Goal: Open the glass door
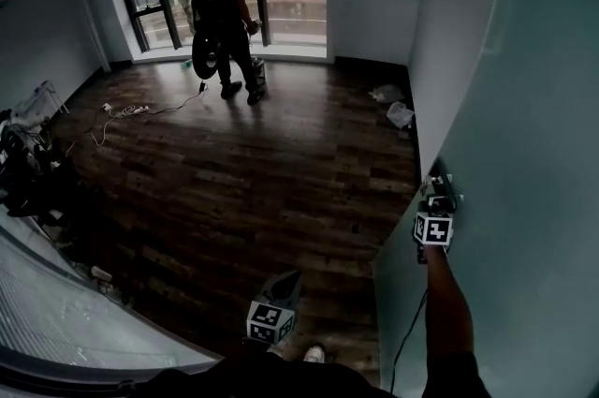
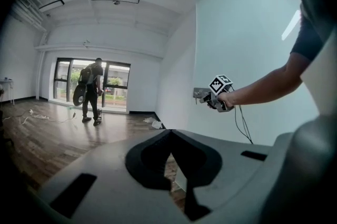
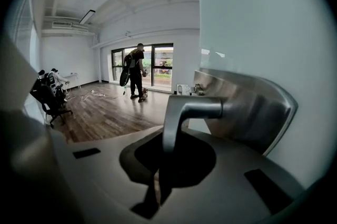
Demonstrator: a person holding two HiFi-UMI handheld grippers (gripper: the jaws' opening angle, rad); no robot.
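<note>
The frosted glass door (image 1: 524,153) fills the right side, its edge standing over the wood floor. My right gripper (image 1: 438,195) is at the door's edge, shut on the metal lever handle (image 3: 185,108). In the right gripper view the lever bends down between the jaws in front of its steel plate (image 3: 253,112). The left gripper view shows my right gripper (image 2: 209,98) with the marker cube against the door (image 2: 247,33). My left gripper (image 1: 284,282) hangs low in the middle, away from the door, jaws together and holding nothing.
A person with a backpack (image 1: 225,12) stands at the far window. Cables (image 1: 126,110) lie on the wood floor, and chairs and gear (image 1: 28,176) crowd the left wall. Litter (image 1: 395,106) lies by the right wall. A ribbed glass panel (image 1: 56,316) is at lower left.
</note>
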